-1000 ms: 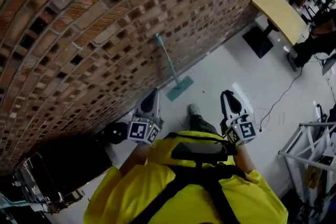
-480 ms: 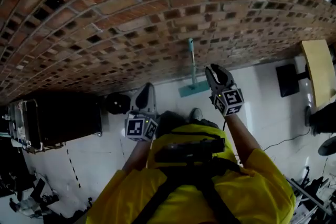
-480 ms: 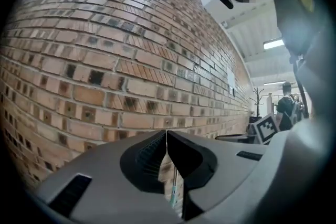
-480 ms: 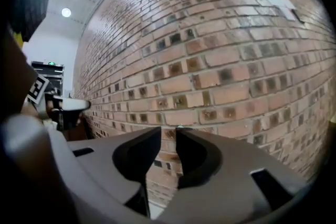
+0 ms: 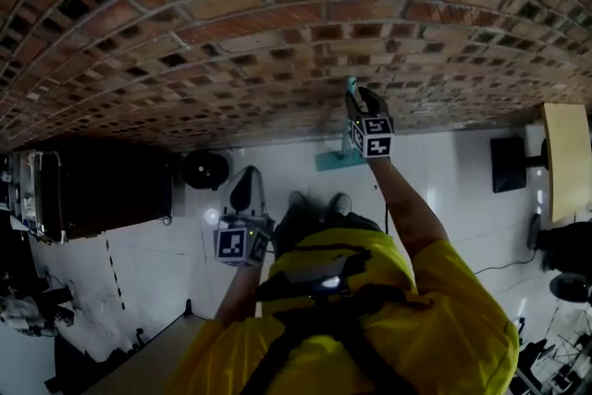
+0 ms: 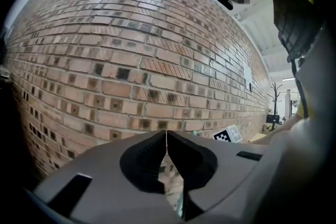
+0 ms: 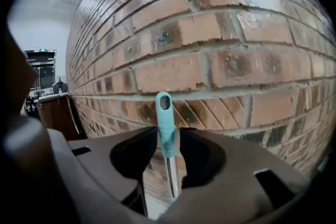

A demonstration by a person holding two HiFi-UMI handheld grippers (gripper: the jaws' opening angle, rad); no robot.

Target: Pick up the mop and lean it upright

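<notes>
The mop stands upright against the brick wall, its teal head on the white floor. My right gripper is raised at the top of the handle. In the right gripper view the teal handle tip stands between the jaws of the right gripper, which are opening, with small gaps beside the handle. My left gripper hangs lower, away from the mop. In the left gripper view the left gripper is shut on nothing and faces the wall.
A dark cart stands at the left by the wall, with a round black object beside it. A wooden table and its black base are at the right. The person's feet are just behind the mop head.
The right gripper has risen and reached forward to the top of the mop handle at the wall. The left gripper has dropped lower. The view has turned to face the wall squarely.
</notes>
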